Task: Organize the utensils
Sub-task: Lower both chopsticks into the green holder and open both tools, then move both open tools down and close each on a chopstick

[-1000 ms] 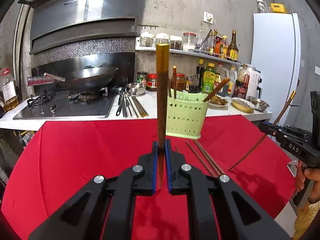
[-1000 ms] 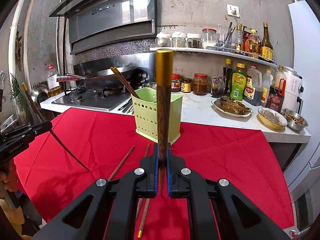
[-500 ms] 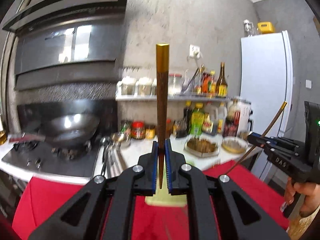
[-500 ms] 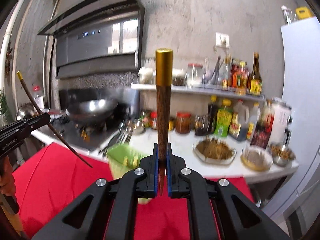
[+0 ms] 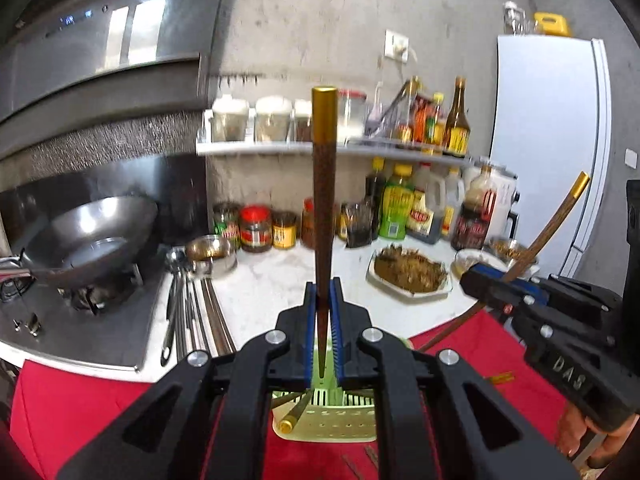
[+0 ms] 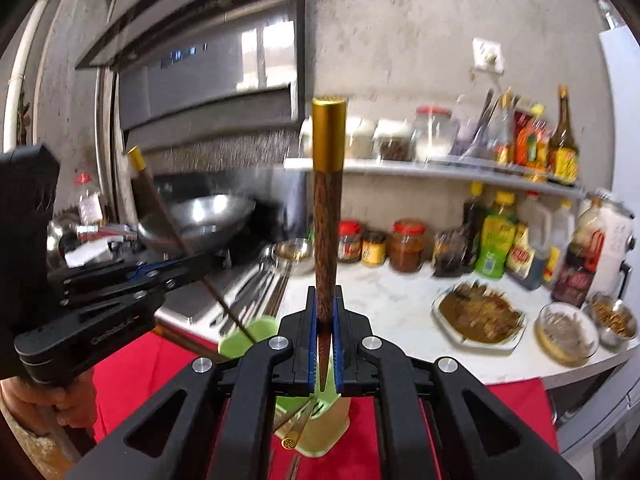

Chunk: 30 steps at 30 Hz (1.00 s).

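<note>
My left gripper (image 5: pixel 323 300) is shut on a brown chopstick with a gold cap (image 5: pixel 323 184), held upright above the light green utensil holder (image 5: pixel 326 420). My right gripper (image 6: pixel 324 312) is shut on a second gold-capped chopstick (image 6: pixel 328 208), also above the holder (image 6: pixel 320 428). The holder has chopsticks in it, gold ends showing. The right gripper (image 5: pixel 496 292) shows in the left wrist view with its chopstick slanting. The left gripper (image 6: pixel 188 264) shows at the left of the right wrist view. More chopsticks (image 5: pixel 360 464) lie on the red cloth (image 5: pixel 80 408).
Behind the red cloth runs a white counter (image 5: pixel 272 280) with a wok (image 5: pixel 84 240) on a stove, spoons and metal chopsticks (image 5: pixel 192 308), jars, sauce bottles, and plates of food (image 5: pixel 408 272). A white fridge (image 5: pixel 552 140) stands at the right.
Both grippers have risen and come forward over the green holder with their chopsticks. The holder has gone from ahead on the cloth to directly beneath the fingers.
</note>
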Tool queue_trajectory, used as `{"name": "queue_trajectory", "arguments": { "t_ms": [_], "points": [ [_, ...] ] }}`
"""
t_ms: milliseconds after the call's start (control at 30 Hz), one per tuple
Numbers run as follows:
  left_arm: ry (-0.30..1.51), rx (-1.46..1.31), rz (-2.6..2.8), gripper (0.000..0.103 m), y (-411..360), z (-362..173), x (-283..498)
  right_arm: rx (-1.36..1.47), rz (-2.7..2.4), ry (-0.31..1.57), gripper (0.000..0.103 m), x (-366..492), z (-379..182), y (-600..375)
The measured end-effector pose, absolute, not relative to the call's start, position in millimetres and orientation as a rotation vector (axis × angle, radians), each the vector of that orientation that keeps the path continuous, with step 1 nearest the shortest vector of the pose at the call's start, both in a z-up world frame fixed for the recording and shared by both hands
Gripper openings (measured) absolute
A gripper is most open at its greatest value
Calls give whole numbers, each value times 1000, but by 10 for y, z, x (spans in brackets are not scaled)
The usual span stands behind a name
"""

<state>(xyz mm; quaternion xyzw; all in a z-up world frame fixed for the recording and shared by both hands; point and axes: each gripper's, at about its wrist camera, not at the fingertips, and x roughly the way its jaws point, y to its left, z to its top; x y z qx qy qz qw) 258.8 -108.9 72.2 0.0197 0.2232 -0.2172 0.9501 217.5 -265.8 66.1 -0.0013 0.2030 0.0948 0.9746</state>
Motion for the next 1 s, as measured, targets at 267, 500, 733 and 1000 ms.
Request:
{"name": "queue_trajectory", "arguments": {
  "t_ms": [267,500,733,1000],
  "points": [
    [471,37,-437,7,-1105,687,2661,16,179,445,23,2219,584,-2701],
    [335,35,-411,39,-917,1218,2087,1,145,334,37,1650,1054,-2797],
    [341,55,-309,40,-630,1237,1343,-40,143,321,39,854,1077,-2771],
    [532,70,-233,41,-298,274,781,-24,150,454,39,263,206,-2729]
  ]
}}
